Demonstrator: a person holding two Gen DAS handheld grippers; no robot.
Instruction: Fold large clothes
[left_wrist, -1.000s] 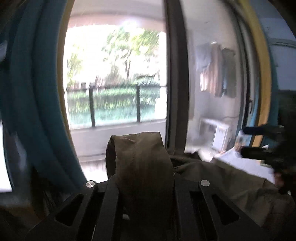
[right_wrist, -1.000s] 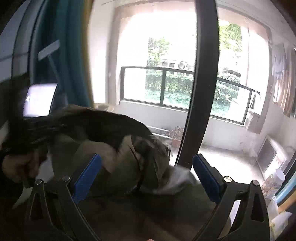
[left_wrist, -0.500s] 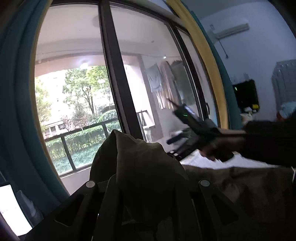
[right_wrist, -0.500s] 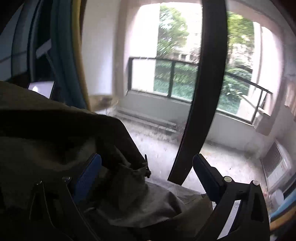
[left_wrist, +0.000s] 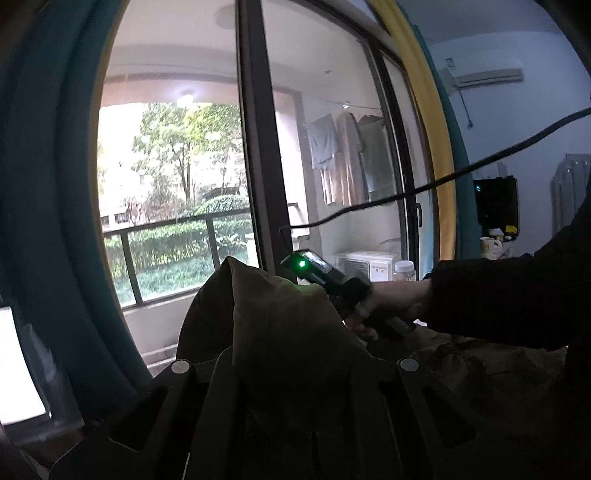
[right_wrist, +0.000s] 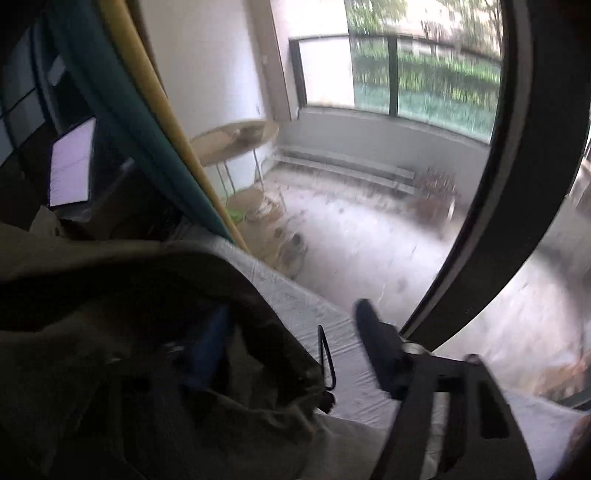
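An olive-green garment stands bunched up in my left gripper, which is shut on it; the fabric hides the fingertips. More of the garment lies spread to the right. A hand in a dark sleeve holds my right gripper, green light on, just behind the bunch. In the right wrist view the garment lies on a pale sheet. My right gripper points down at its edge and its jaws are closing. Fabric covers the blue pad; the other finger is clear of the cloth.
A glass sliding door with a black frame is straight ahead, with a balcony railing and hanging clothes beyond. A teal and yellow curtain hangs left. A lit screen stands at far left. A black cable crosses above.
My right gripper has dropped and tilted down onto the garment's edge, and its jaws have narrowed. The left gripper has swung sideways with its bunch of cloth; the right hand now sits close behind it.
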